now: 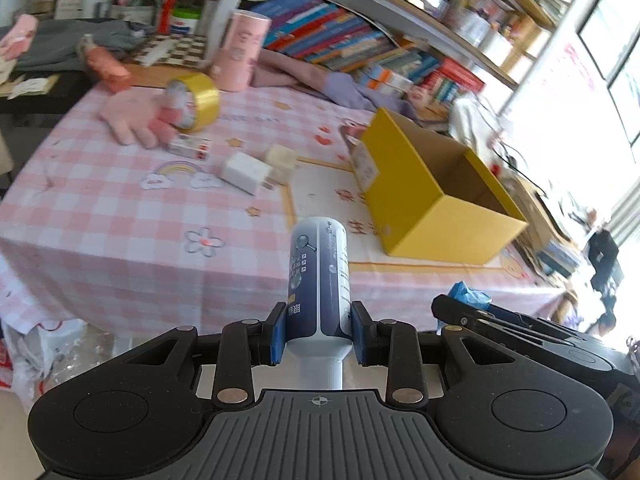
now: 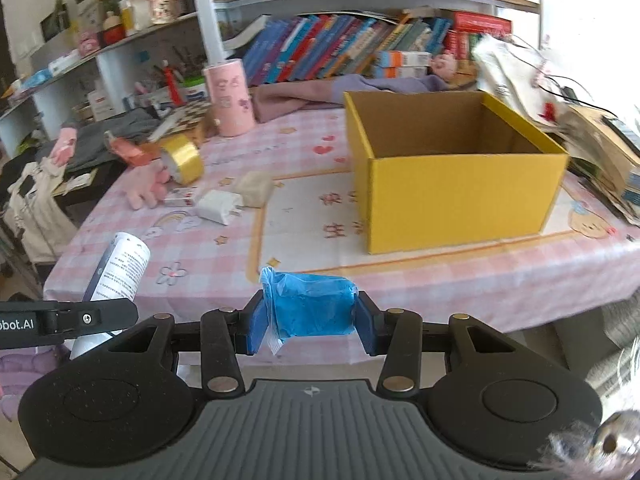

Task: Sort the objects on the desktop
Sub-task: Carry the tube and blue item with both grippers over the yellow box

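My left gripper (image 1: 319,332) is shut on a blue-and-white tube (image 1: 319,276) that points forward, cap end toward the camera; the same tube (image 2: 116,276) shows at the left of the right wrist view. My right gripper (image 2: 312,322) is shut on a blue plastic-wrapped packet (image 2: 310,308), whose corner (image 1: 469,294) peeks into the left wrist view. Both hover before the near edge of the pink checked table (image 2: 192,248). An open yellow cardboard box (image 2: 456,184) stands on the table's right half, its visible inside bare. Left of it lie a white charger (image 2: 219,206), a cream block (image 2: 254,192), a yellow tape roll (image 2: 182,158) and a pink glove (image 2: 146,188).
A pink cylinder (image 2: 230,96) stands at the table's back, with purple cloth and a bookshelf of books (image 2: 320,48) behind. Papers and bags (image 2: 592,148) are piled right of the box. A small printed carton (image 1: 190,148) lies by the glove. A plastic bag (image 1: 36,344) sits on the floor at left.
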`<act>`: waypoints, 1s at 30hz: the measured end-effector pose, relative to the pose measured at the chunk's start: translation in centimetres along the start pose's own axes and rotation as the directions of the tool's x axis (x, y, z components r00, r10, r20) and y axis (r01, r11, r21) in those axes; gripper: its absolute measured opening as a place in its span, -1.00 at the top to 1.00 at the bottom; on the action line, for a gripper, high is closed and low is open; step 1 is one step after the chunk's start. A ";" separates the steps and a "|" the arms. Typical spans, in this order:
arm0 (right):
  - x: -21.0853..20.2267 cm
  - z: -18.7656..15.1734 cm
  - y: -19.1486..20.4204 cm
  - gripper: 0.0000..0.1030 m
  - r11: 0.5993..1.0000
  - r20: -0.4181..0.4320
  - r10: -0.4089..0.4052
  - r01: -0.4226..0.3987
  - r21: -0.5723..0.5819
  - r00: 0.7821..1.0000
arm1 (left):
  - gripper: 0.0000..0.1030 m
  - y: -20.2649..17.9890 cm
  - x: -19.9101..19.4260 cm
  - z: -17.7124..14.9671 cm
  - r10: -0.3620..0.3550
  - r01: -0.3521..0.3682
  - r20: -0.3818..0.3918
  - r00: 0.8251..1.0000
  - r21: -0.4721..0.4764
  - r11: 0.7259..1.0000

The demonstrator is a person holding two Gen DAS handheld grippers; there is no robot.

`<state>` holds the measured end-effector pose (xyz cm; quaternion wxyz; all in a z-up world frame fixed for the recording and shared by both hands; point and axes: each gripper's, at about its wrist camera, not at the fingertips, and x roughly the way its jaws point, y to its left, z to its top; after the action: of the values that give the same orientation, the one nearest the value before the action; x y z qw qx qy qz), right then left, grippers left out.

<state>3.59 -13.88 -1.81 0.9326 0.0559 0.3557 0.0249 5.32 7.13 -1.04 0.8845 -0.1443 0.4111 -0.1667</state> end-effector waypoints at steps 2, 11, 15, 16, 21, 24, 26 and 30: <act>-0.3 -0.3 -0.5 0.19 1.000 -0.002 -0.018 0.018 0.007 1.000 | 0.39 -0.6 0.3 -0.1 -0.019 0.019 -0.010 1.000 0.012 1.000; -1.6 -1.1 -2.5 0.19 0.995 -0.008 -0.087 0.087 0.049 0.996 | 0.39 -3.1 1.6 -0.1 -0.086 0.090 -0.046 0.995 0.080 0.993; -2.0 -1.3 -3.4 0.19 0.991 -0.011 -0.113 0.114 0.074 0.993 | 0.39 -4.0 2.3 0.0 -0.111 0.118 -0.068 0.991 0.111 0.987; -2.1 -1.3 -3.7 0.19 0.989 -0.012 -0.120 0.120 0.082 0.993 | 0.39 -4.3 2.5 0.1 -0.116 0.124 -0.074 0.990 0.119 0.985; -2.4 -1.5 -4.8 0.18 0.983 -0.018 -0.147 0.148 0.109 0.989 | 0.39 -5.5 3.2 0.2 -0.140 0.153 -0.092 0.986 0.151 0.977; -2.5 -1.5 -5.3 0.19 0.980 -0.019 -0.160 0.161 0.119 0.987 | 0.39 -6.2 3.6 0.1 -0.152 0.168 -0.104 0.983 0.163 0.972; -2.6 -1.5 -5.7 0.19 0.978 -0.021 -0.165 0.166 0.124 0.986 | 0.39 -6.6 3.9 0.2 -0.158 0.175 -0.109 0.981 0.170 0.970; -2.5 -1.2 -6.4 0.19 0.977 -0.017 -0.171 0.171 0.129 0.985 | 0.39 -7.0 4.3 0.5 -0.158 0.175 -0.105 0.982 0.177 0.969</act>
<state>0.95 -20.29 -1.83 0.9247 0.0856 0.3626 -0.0784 7.04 -0.94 -0.91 0.8574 -0.0879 0.4198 -0.2844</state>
